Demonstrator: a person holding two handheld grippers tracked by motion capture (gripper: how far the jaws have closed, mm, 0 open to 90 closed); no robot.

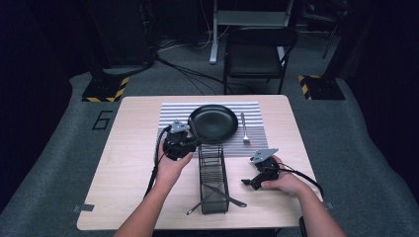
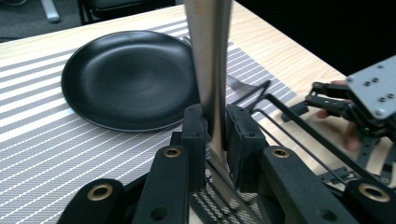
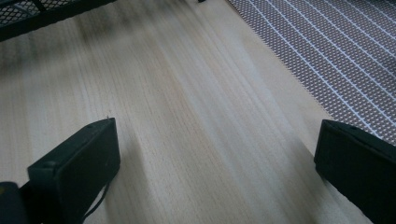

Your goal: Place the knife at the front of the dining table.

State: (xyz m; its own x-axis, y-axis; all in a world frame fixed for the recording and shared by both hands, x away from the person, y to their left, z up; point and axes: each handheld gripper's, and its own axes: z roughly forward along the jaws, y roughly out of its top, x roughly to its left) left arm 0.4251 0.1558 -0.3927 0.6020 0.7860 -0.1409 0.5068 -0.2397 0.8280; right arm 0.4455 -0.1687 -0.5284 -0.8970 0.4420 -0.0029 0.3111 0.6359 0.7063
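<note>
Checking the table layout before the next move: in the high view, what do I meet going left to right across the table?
Left gripper shut on a metal utensil → wire rack → fork → right gripper, jaws open over bare table.

My left gripper (image 1: pixel 179 143) sits forward over the bench, forearm reaching in from below, wrist bent, its 2 jaws clamped tight on a flat metal handle (image 2: pixel 212 70) that stands upright between the pads. My right gripper (image 1: pixel 262 173) rests low near the bench's right side, hand cupped around it, jaws spread wide with nothing between them.
</note>
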